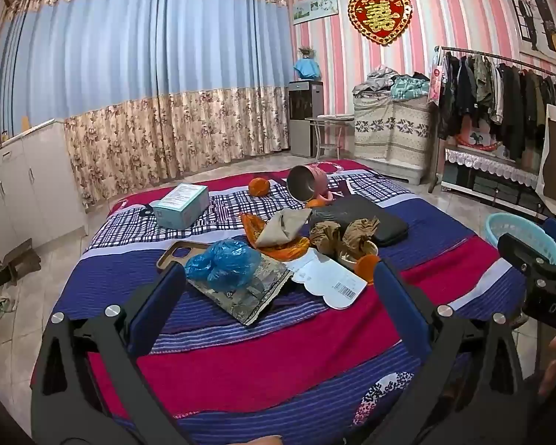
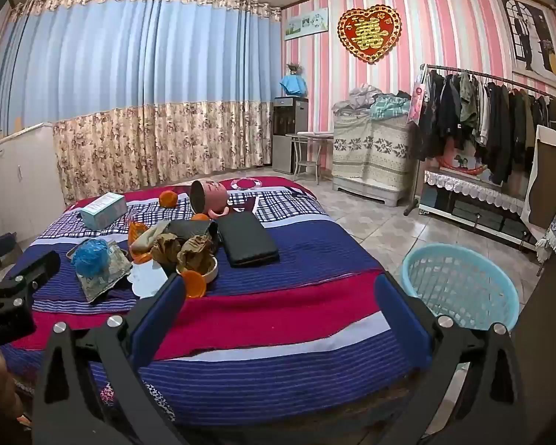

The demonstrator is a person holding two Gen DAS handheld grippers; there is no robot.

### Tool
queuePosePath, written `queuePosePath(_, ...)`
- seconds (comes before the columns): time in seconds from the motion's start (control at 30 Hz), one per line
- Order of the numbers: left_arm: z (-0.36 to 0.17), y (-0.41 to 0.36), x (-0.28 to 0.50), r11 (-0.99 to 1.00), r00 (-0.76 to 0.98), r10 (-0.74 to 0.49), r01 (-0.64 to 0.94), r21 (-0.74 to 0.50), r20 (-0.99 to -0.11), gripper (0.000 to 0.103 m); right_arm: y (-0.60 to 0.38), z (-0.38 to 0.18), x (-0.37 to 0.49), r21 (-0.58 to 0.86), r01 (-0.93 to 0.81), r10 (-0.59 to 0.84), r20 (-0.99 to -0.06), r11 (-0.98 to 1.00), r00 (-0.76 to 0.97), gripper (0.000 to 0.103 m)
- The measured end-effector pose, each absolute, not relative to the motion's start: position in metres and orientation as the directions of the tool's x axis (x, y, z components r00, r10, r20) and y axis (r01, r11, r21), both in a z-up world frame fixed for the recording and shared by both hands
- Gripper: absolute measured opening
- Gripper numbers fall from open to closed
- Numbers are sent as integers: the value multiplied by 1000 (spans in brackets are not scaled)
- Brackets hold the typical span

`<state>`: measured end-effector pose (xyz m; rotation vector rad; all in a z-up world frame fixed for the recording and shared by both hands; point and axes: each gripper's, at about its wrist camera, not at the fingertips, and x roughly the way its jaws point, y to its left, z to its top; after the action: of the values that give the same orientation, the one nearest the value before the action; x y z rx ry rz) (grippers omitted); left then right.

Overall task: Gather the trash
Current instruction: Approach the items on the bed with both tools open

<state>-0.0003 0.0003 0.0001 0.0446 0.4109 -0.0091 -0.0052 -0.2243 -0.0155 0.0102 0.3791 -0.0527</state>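
Trash lies in a loose heap on the striped bed cover (image 1: pixel 263 356), and the black case (image 2: pixel 246 239) near the middle of the bed serves as the landmark. Just left of the black case sit two crumpled brown paper wads (image 1: pixel 343 237), resting in or on a pale shallow bowl (image 2: pixel 213 269). An orange lid (image 2: pixel 194 283) leans at the near side of that bowl. Further left of the case a folded tan paper (image 1: pixel 283 228) lies on an orange wrapper (image 1: pixel 289 250), and nearer the camera a white scalloped card with a barcode (image 1: pixel 328 278) lies flat. Left again, a crumpled blue plastic bag (image 1: pixel 222 263) sits on a grey patterned packet (image 1: pixel 248 293), beside a brown phone case (image 1: pixel 178 254). Behind the black case a pink mug (image 1: pixel 309 185) lies tipped on its side, with an orange fruit (image 1: pixel 259 186) to its left and a pale green box (image 1: pixel 181 205) further left still. To the right of the case, off the bed on the tiled floor, stands a light blue basket (image 2: pixel 459 283). The left gripper (image 1: pixel 278 282) hovers above the near part of the bed with its jaws spread wide, nothing between them. The right gripper (image 2: pixel 278 293) does likewise, wide apart and holding nothing, aimed between the case and the basket.
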Motion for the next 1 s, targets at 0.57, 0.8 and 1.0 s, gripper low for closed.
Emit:
queuePosePath(0.57, 0, 2, -2, 998, 920, 18, 7, 62, -393, 98, -225, -16, -6, 0, 55, -51, -367, 998, 929, 99)
queuePosePath(0.8, 2, 13, 2, 999, 919, 27, -8, 51, -392, 98, -225, -16, -6, 1, 54, -50, -365, 999, 930, 99)
queuePosePath(1.0, 1, 14, 3, 999, 918, 25, -6, 48, -395, 98, -225, -16, -6, 0, 54, -50, -362, 999, 931, 99)
